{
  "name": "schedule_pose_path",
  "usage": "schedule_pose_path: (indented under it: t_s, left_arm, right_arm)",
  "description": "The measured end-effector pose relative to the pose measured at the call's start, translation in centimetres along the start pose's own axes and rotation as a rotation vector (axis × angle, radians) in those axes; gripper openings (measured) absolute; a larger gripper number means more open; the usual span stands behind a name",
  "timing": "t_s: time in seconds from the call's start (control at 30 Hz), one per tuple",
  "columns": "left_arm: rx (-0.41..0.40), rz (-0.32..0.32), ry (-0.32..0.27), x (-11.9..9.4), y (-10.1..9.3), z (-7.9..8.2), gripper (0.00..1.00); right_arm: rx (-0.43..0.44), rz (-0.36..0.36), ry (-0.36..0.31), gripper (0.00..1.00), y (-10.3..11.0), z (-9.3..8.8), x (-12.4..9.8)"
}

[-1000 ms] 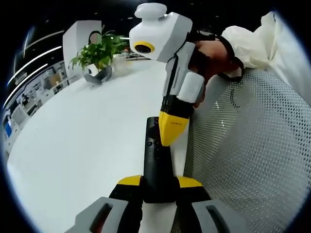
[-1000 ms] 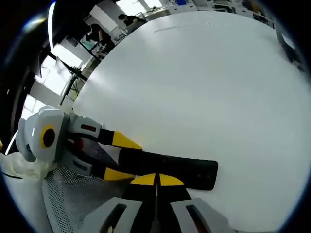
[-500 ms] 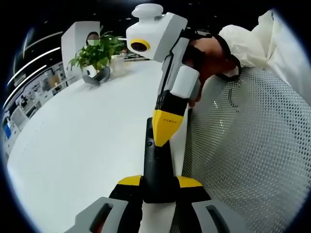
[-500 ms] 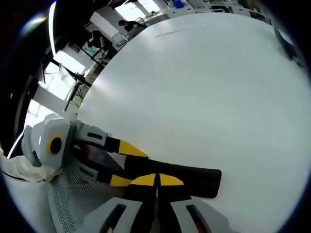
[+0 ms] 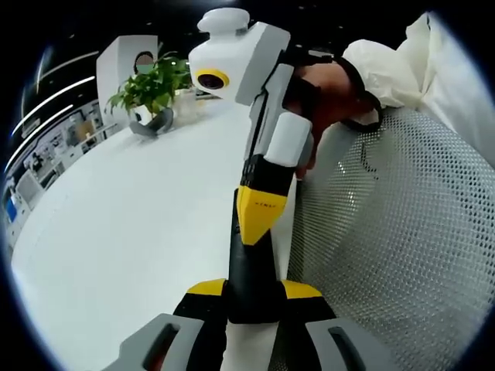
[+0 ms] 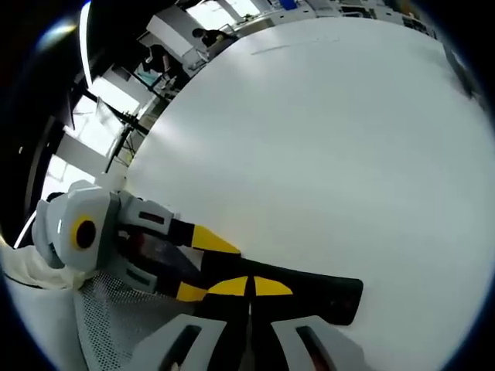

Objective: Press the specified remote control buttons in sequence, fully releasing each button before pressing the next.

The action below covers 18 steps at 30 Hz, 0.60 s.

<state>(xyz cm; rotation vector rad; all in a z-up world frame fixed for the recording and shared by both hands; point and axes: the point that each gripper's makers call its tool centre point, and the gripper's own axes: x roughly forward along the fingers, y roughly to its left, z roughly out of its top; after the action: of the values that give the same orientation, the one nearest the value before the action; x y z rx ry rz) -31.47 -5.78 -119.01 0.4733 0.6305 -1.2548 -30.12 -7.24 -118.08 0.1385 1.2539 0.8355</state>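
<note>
A wide white desk [image 5: 131,224] stretches away in both views. In the left gripper view a grey mesh chair back [image 5: 387,247] stands against the desk's near edge, and a potted plant [image 5: 151,89] sits far off on the desk top.

In that view a person's hand [image 5: 329,89], in a white sleeve [image 5: 402,62], reaches in from the upper right and tilts the right hand-held gripper [image 5: 255,232] steeply downward. Its yellow jaws are pressed together into a single point, and that point rests on the face of the remote control [image 5: 251,274].

The black remote control lies lengthwise at the desk's edge. Its near end is pinched between the yellow-tipped jaws of the left hand-held gripper [image 5: 254,292].

In the right gripper view the remote control [image 6: 317,290] runs across the frame. The left hand-held gripper [image 6: 203,267] comes in from the left and clamps one end. The right hand-held gripper [image 6: 250,287] has its own jaws meeting tip to tip over the remote's body.
</note>
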Motion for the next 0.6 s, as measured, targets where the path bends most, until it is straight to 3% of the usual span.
schedule_pose_path:
  t_s: [0.43,0.6]
  left_arm:
    - [-0.009,0.001,-0.003,-0.02,0.19,-0.03,0.25]
    - [-0.008,0.002,-0.003,-0.01,0.14,0.02,0.25]
  right_arm:
    - [-0.123,-0.053,-0.004,0.0,0.07,0.16,0.27]
    - [-0.073,-0.028,-0.001,0.0,-0.14,0.23,0.07]
